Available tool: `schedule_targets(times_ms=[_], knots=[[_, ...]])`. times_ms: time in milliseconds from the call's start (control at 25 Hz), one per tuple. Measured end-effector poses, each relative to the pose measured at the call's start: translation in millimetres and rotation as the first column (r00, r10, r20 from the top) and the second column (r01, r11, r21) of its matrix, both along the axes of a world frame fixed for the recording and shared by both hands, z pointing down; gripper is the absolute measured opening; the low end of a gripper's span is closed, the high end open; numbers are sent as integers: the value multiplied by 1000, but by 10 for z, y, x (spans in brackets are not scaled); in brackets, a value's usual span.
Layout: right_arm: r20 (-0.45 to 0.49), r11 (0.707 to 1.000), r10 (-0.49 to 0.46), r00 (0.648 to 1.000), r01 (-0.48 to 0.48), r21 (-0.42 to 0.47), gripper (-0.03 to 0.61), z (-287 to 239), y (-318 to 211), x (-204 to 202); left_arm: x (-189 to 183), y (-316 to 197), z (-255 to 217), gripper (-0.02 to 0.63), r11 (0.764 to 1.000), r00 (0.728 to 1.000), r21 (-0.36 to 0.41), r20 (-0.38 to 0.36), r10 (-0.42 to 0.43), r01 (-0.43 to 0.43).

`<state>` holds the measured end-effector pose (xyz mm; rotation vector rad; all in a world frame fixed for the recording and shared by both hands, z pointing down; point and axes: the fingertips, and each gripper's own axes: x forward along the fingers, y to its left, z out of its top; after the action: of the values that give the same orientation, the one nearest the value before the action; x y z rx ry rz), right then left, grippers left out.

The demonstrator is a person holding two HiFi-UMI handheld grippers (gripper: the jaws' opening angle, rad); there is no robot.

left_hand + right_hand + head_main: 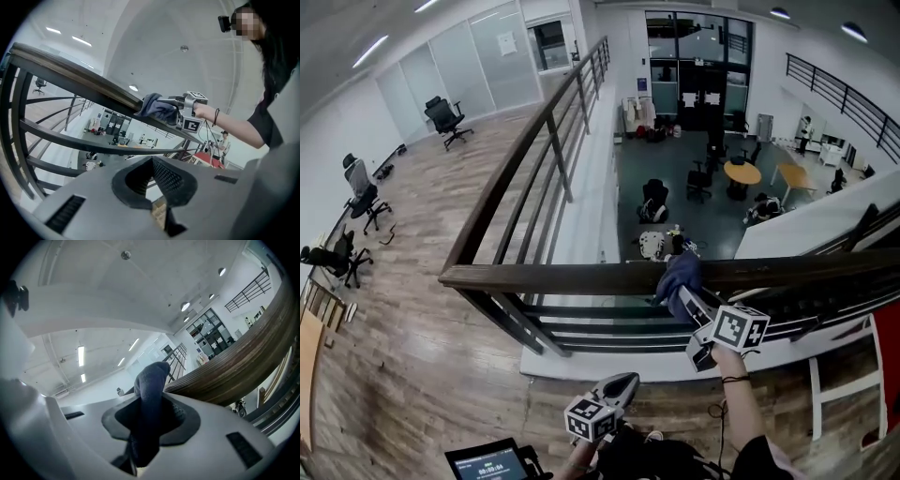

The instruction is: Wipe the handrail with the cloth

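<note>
The right gripper (687, 302) is clenched on a thick fold of the cloth (679, 272), soft, light and likely to slip if pinched thinly, bunched just ahead of its jaws on the handrail (553, 277), while the left gripper (617, 384) hangs closed and empty.

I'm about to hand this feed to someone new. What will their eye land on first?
First, the dark blue cloth lying on the wooden handrail at the centre of the head view, clamped in the jaws of the right gripper. Next, the open drop beyond the rail to a lower floor with a round table. The left gripper hangs low near the person's body, jaws together on nothing.
</note>
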<state>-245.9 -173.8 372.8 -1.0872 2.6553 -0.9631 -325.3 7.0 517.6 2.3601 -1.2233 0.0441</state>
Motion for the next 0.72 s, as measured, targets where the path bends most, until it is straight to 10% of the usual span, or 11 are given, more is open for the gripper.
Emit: schedule_targets(times_ms=[720], knots=[[43, 970, 230, 972, -226, -89, 92, 95, -410, 779, 81, -718, -100, 0, 980, 980, -19, -29, 198, -199]])
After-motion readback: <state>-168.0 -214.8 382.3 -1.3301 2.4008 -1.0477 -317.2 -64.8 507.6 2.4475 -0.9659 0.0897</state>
